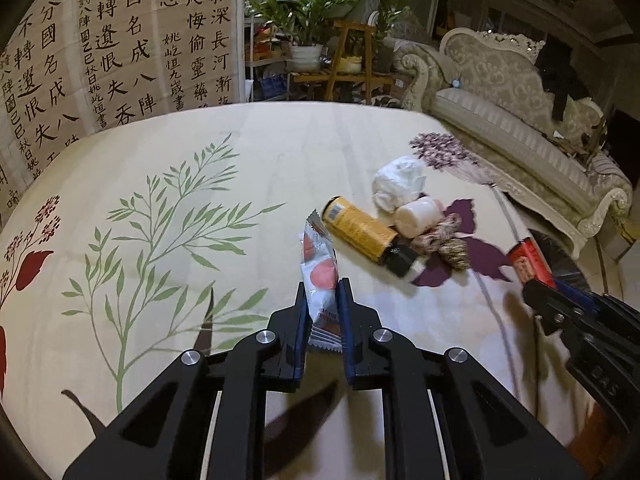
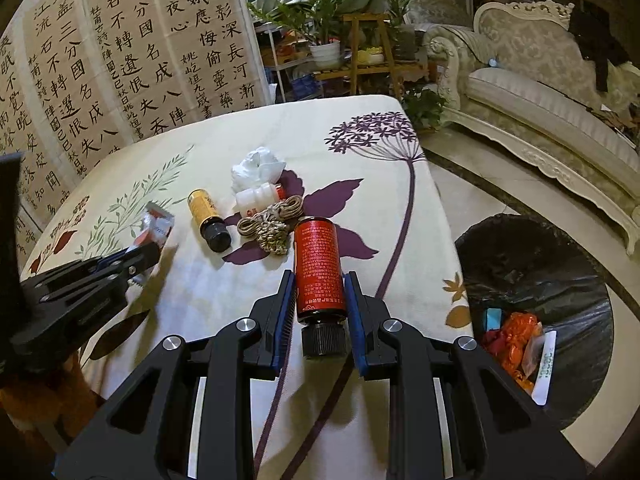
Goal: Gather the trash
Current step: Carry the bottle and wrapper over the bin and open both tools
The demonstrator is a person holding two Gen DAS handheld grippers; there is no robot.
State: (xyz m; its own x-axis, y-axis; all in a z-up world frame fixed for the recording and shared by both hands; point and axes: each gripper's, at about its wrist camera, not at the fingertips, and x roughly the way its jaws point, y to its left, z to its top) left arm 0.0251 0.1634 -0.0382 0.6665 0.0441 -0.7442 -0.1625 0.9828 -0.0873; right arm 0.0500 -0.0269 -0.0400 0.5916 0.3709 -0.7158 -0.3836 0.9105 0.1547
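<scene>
My left gripper point(image 1: 322, 292) is shut on a white and red snack wrapper point(image 1: 320, 272), held above the table; both show at the left of the right wrist view, the gripper point(image 2: 148, 254) and the wrapper point(image 2: 157, 226). My right gripper point(image 2: 319, 280) is shut on a red bottle point(image 2: 319, 268) with a black cap, over the table's right side; the bottle shows in the left wrist view point(image 1: 530, 262). On the table lie a yellow bottle point(image 1: 360, 230) point(image 2: 205, 212), a small white bottle point(image 1: 418, 216) point(image 2: 256, 197), a crumpled white tissue point(image 1: 398, 182) point(image 2: 258, 168) and a rope bundle point(image 1: 444, 242) point(image 2: 268, 222).
The table has a floral cloth point(image 2: 360, 148). A black-lined trash bin point(image 2: 536, 280) with some trash in it stands on the floor to the right of the table. A pale sofa point(image 2: 552, 92) is behind it. A calligraphy screen point(image 2: 120, 60) and plants point(image 2: 320, 20) stand at the back.
</scene>
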